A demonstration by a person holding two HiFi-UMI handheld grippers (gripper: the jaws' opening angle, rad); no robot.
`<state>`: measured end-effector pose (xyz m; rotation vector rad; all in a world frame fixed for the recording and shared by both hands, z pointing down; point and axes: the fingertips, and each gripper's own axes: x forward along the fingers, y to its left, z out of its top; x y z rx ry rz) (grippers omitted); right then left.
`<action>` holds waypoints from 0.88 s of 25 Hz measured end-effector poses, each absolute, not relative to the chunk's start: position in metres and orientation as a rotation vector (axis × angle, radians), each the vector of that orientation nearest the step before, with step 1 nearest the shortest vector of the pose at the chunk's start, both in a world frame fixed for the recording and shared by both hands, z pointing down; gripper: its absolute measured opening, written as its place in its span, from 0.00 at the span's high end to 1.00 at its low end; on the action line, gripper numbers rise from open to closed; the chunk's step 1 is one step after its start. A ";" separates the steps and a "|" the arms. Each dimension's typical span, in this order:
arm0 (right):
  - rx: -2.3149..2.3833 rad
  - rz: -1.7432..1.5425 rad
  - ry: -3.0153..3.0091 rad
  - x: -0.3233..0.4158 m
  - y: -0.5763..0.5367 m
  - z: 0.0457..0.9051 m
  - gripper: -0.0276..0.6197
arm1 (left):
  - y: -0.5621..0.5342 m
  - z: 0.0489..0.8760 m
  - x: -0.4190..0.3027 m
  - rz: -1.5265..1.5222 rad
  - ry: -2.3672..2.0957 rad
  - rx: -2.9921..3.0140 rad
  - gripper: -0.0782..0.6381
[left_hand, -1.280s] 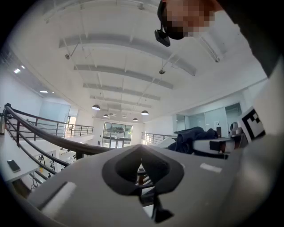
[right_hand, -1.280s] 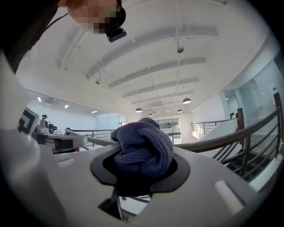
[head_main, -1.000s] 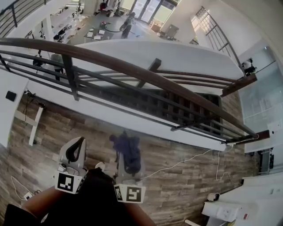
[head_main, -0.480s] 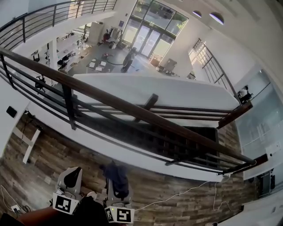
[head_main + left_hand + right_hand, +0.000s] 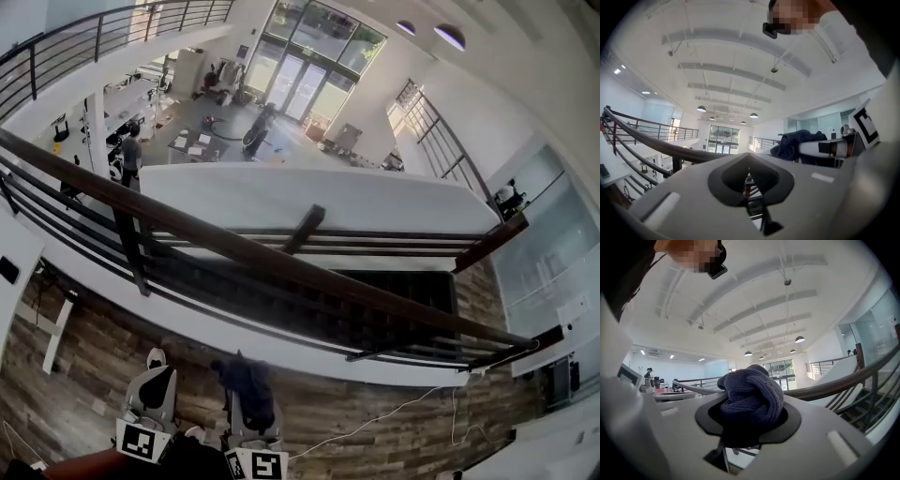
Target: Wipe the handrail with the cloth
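Holding the cloth: the right gripper [image 5: 249, 405] is clenched on a bunched dark blue cloth [image 5: 244, 380], which bulges up out of its jaws.
Left gripper: the left gripper [image 5: 157, 367] is held just beside the right one; its jaws are drawn together and nothing is gripped.
Handrail: the dark wooden handrail [image 5: 281, 265] is seen slanting from upper left to lower right, above black metal bars.
Cloth and handrail: the cloth is kept apart from the handrail, on the near side, and no contact is shown.
Floor: a wood-plank floor [image 5: 75, 375] is seen below both grippers, crossed at the right by a white cable [image 5: 375, 417].
Beyond the handrail: a lower hall with desks and people is seen.
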<state>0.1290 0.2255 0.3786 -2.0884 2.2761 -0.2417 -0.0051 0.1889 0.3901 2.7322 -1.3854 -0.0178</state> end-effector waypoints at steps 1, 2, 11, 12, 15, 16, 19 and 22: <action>-2.091 -0.244 2.269 0.128 0.217 0.379 0.73 | 0.182 0.388 -0.003 -0.037 -1.370 2.733 0.89; -2.090 -0.247 2.264 0.127 0.208 0.379 0.73 | 0.174 0.385 -0.002 -0.049 -1.361 2.738 0.89; -2.049 -0.260 2.258 0.100 0.117 0.369 0.73 | 0.077 0.380 -0.034 -0.043 -1.356 2.714 0.89; -2.053 -0.251 2.267 0.097 0.105 0.367 0.73 | 0.066 0.378 -0.039 -0.040 -1.356 2.719 0.89; -2.074 -0.273 2.296 0.085 0.074 0.371 0.73 | 0.035 0.374 -0.059 -0.026 -1.377 2.708 0.89; -2.078 -0.294 2.303 0.081 0.064 0.375 0.73 | 0.026 0.374 -0.065 -0.021 -1.385 2.702 0.89; -2.046 -0.342 2.341 0.065 0.036 0.381 0.73 | 0.004 0.376 -0.080 -0.001 -1.427 2.682 0.89; -1.984 -0.312 2.410 0.050 0.011 0.372 0.73 | -0.015 0.371 -0.088 -0.032 -1.494 2.646 0.89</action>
